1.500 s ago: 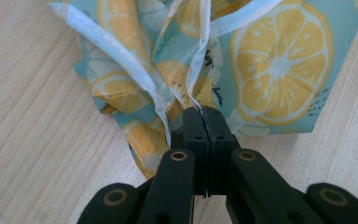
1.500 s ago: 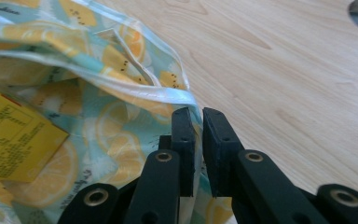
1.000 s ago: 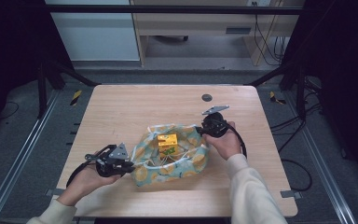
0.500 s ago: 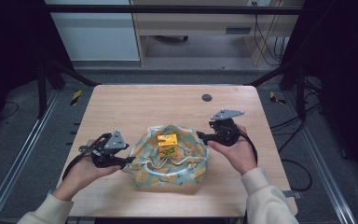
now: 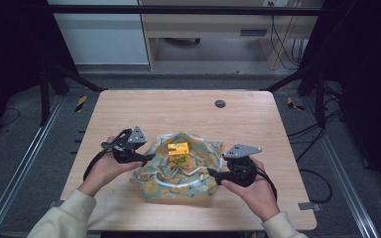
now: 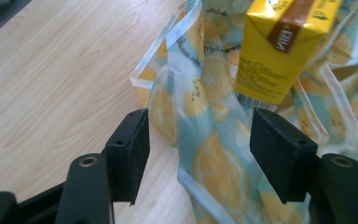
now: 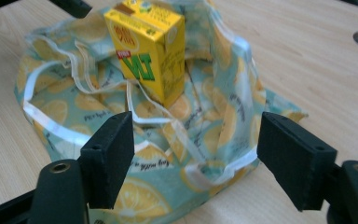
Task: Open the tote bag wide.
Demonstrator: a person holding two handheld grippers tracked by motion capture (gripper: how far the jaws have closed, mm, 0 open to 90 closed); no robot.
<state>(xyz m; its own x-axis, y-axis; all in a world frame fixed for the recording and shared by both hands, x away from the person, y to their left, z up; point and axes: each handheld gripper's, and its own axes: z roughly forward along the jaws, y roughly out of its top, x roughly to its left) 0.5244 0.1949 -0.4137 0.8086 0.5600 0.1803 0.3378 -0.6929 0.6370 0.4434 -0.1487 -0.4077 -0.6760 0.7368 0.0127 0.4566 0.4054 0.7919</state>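
A lemon-print cloth bag lies crumpled near the table's front middle, and a yellow drink carton stands upright on it. My left gripper is open at the bag's left edge, and in the left gripper view a fold of the bag rises between its jaws, with the carton just beyond. My right gripper is open at the bag's right side. In the right gripper view the bag's near edge lies between the jaws and the carton stands farther off.
The wooden table has a small dark round cap near its far edge. Metal frame rails run along both sides of the table. Cables trail from each gripper toward the front.
The left gripper moved forward and right up to the bag's left edge. The right gripper came down from the bag's far right corner toward the front right side. The bag's right edge has flattened.
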